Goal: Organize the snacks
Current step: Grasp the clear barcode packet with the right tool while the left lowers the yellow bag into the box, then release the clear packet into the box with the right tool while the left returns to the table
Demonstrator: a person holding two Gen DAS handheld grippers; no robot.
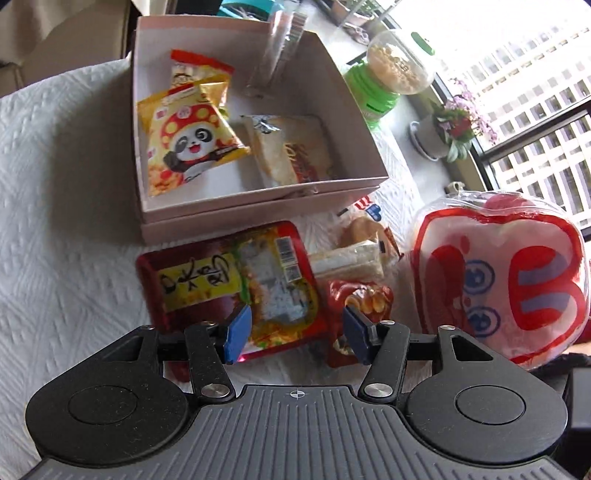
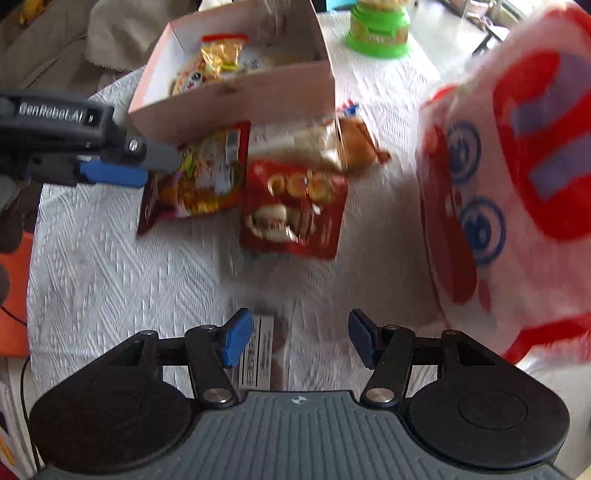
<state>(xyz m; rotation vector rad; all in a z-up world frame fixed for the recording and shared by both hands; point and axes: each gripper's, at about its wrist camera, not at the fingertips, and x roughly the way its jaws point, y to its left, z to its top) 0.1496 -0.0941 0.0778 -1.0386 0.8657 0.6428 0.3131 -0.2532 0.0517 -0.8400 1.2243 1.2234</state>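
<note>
A pale cardboard box point(image 1: 258, 201) point(image 2: 236, 103) on the white cloth holds a yellow panda snack bag point(image 1: 188, 144), a red-topped packet behind it and a clear-wrapped pastry point(image 1: 291, 151). In front of the box lie a flat red-and-yellow packet point(image 1: 236, 280) point(image 2: 203, 177), a small red snack bag point(image 1: 362, 306) point(image 2: 295, 210) and a wrapped bread snack point(image 1: 358, 251) point(image 2: 332, 144). My left gripper point(image 1: 293, 332) point(image 2: 114, 173) is open, just above the flat packet's near end. My right gripper point(image 2: 295, 338) is open over the cloth, with a blurred small packet point(image 2: 264, 354) beneath it.
A big puffy red-and-white snack bag point(image 1: 498, 280) point(image 2: 517, 192) stands at the right. A green-lidded jar of puffs point(image 1: 391, 81) point(image 2: 380, 29) and a small potted plant point(image 1: 450, 129) stand behind the box near the window. A clear glass point(image 1: 277, 51) is at the box's far side.
</note>
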